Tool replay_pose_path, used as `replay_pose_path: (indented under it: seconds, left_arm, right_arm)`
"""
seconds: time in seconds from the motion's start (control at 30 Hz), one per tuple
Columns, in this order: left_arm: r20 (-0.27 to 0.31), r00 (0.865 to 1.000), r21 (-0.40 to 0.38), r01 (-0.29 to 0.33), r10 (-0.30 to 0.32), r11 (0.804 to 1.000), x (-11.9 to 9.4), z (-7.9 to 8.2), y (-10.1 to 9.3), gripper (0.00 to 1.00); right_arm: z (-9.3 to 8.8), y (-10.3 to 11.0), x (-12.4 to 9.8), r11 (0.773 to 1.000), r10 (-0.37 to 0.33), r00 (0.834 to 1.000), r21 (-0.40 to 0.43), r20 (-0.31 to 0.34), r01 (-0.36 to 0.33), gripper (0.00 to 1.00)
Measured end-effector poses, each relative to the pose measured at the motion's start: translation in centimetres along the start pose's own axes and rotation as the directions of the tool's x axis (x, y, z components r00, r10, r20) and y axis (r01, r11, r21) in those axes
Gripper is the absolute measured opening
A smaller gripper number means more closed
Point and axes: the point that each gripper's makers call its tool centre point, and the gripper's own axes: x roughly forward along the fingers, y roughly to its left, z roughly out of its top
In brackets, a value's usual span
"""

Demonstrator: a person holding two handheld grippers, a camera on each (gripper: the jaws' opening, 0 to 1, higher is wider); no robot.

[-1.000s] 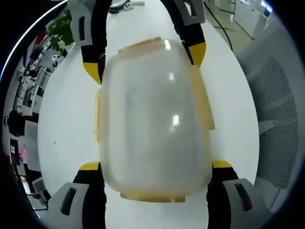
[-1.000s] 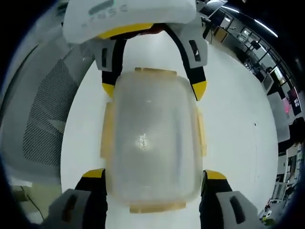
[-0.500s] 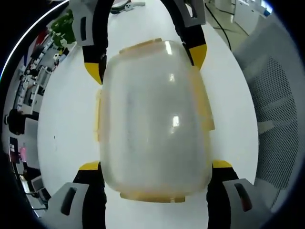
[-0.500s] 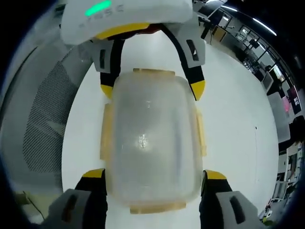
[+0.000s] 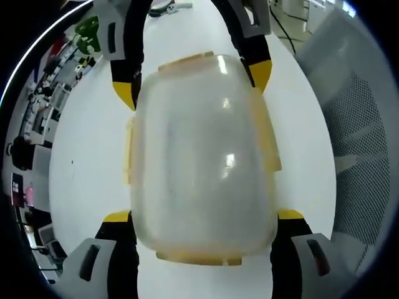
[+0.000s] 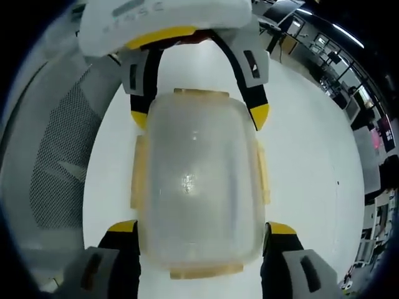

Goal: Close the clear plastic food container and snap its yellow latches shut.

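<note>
Left gripper view: both open grippers (image 5: 202, 218) (image 6: 202, 227) straddle the container (image 5: 202, 156) on a white table (image 5: 87, 162), mesh chair (image 5: 361, 143) beside.

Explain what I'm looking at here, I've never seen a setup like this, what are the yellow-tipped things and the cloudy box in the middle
There is no robot arm here: a person holds a two-jaw gripper in each hand, and a fisheye camera rides on each gripper, looking forward along its jaws. One picture is the left gripper view, the other the right gripper view.

In each picture the black jaws with yellow tips rising from the bottom belong to that view's own gripper: the left gripper and the right gripper. The pair coming down from the top is the other gripper, facing it.

The cloudy box is a clear plastic food container with pale yellow latches along its edges. It sits over a white table. Each gripper straddles one end of it with jaws apart; whether the tips press it, I cannot tell. A mesh chair back stands beside the table.
</note>
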Motion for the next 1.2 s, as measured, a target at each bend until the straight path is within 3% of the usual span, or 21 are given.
replay_pose_path:
  seconds: [0.37, 0.67, 1.2]
  left_arm:
    - [0.002, 1.000, -0.011, -0.007, 0.007, 1.000, -0.9, -3.0, -0.3, 0.87]
    - [0.002, 1.000, -0.022, -0.012, 0.012, 1.000, -1.3, -4.4, -0.4, 0.87]
    - [0.005, 1.000, -0.030, -0.011, 0.011, 1.000, -1.1, -4.7, 0.3, 0.87]
  right_arm:
    - [3.0, 0.2, 0.9, 1.000, 0.003, 1.000, -0.001, -0.004, -0.003, 0.79]
    - [4.4, 0.2, 1.5, 1.000, 0.006, 1.000, -0.008, -0.011, -0.006, 0.80]
    - [4.7, -0.5, 1.7, 1.000, 0.008, 1.000, -0.014, -0.006, -0.008, 0.79]
